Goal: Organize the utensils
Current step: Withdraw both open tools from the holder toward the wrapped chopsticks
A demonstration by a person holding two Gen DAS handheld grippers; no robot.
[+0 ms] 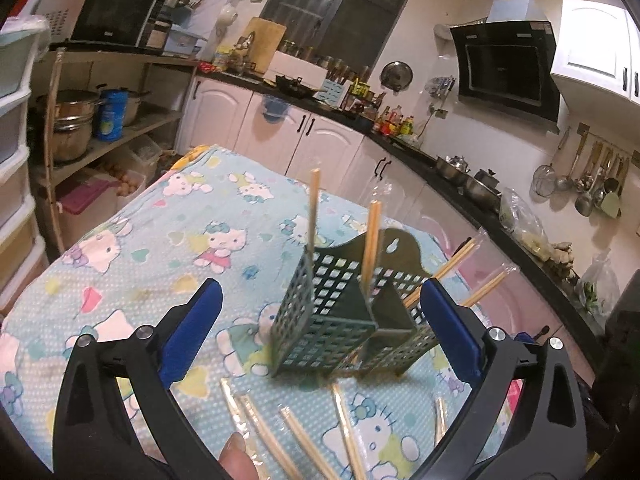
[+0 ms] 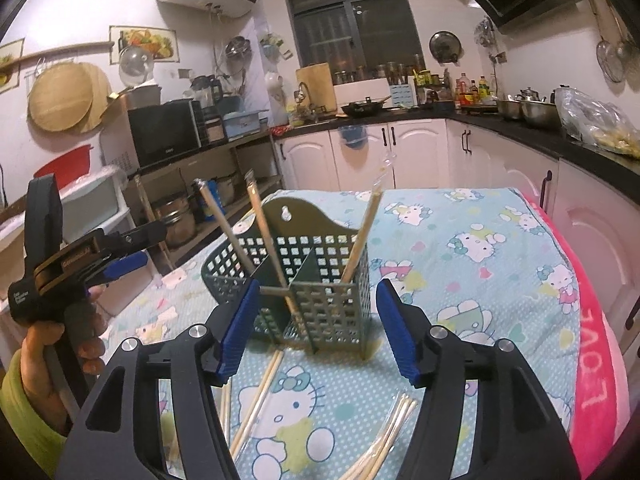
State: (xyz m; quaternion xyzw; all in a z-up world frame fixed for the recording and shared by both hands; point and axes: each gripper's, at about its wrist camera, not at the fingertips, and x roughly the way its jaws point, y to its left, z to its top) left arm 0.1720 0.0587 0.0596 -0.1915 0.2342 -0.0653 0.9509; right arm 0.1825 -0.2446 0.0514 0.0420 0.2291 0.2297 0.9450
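A dark green perforated utensil holder (image 1: 340, 320) (image 2: 304, 280) with inner dividers stands on the Hello Kitty cloth. Several wrapped chopstick pairs stand in it, leaning (image 1: 370, 248) (image 2: 362, 236). More wrapped chopsticks lie on the cloth in front (image 1: 304, 436) (image 2: 260, 392) (image 2: 384, 436). My left gripper (image 1: 320, 312) is open and empty, its jaws either side of the holder, short of it. It also shows in the right wrist view (image 2: 120, 264). My right gripper (image 2: 316, 312) is open and empty, just in front of the holder.
The table is covered with a light blue cartoon cloth (image 1: 168, 240) (image 2: 480, 248) with a pink towel (image 2: 592, 360) at its right edge. White kitchen cabinets (image 2: 420, 152) and a black counter stand behind. Shelves with pots (image 1: 80, 128) are at left.
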